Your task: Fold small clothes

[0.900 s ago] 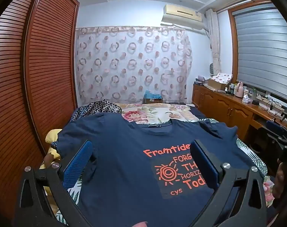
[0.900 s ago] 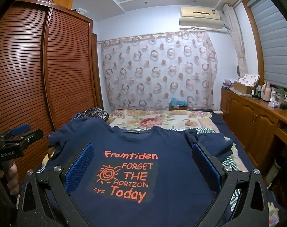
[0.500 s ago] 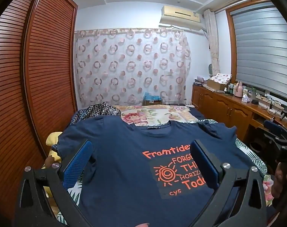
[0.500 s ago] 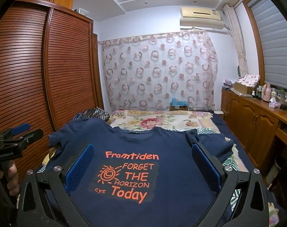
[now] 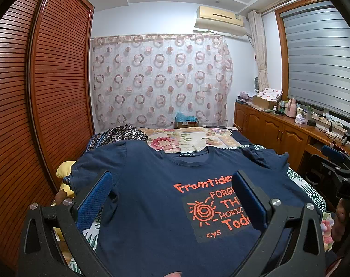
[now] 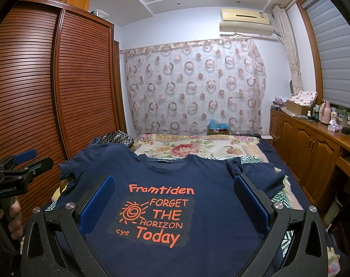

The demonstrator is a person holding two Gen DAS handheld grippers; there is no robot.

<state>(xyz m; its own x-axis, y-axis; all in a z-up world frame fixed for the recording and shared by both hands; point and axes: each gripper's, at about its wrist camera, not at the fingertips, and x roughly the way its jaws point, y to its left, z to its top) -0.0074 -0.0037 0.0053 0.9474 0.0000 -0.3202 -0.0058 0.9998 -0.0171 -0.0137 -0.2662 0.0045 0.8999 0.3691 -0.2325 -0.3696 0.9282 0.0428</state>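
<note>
Lying flat and print-up on the bed [image 6: 221,149], the navy T-shirt [image 6: 205,182] is your landmark: collar at the far end, hem at the near end under both tools, so its long axis runs straight away from you. Nothing is folded yet, as far as the two views show.

Your right gripper [image 6: 175,204] hovers over the chest print, centred on the orange lettering, its blue pads [image 6: 97,205] spread wide and holding nothing. Your left gripper [image 5: 172,204] sits over the shirt's left half, the print falling under its right finger; it too is spread wide and empty. Whether either tool touches the cloth cannot be told from these views.

The relation that matters is this: each sleeve lies ahead of and outward from its own tool. The left sleeve [image 5: 92,173] lies flat toward the wardrobe [image 5: 36,92], just beyond your left tool's left finger. The right sleeve [image 6: 255,173] is bunched and partly turned over near the shirt's right shoulder, just beyond your right tool's right finger. So each hand is nearer its own side, and a lengthwise fold would likely start with a sleeve brought in toward the print.

Beyond the collar lies a floral quilt [image 6: 193,147], with a dark patterned cloth [image 6: 116,138] past the left shoulder. Further off stand the curtain [image 6: 193,85] and, to the shirt's right, the wooden cabinet [image 6: 313,152].
</note>
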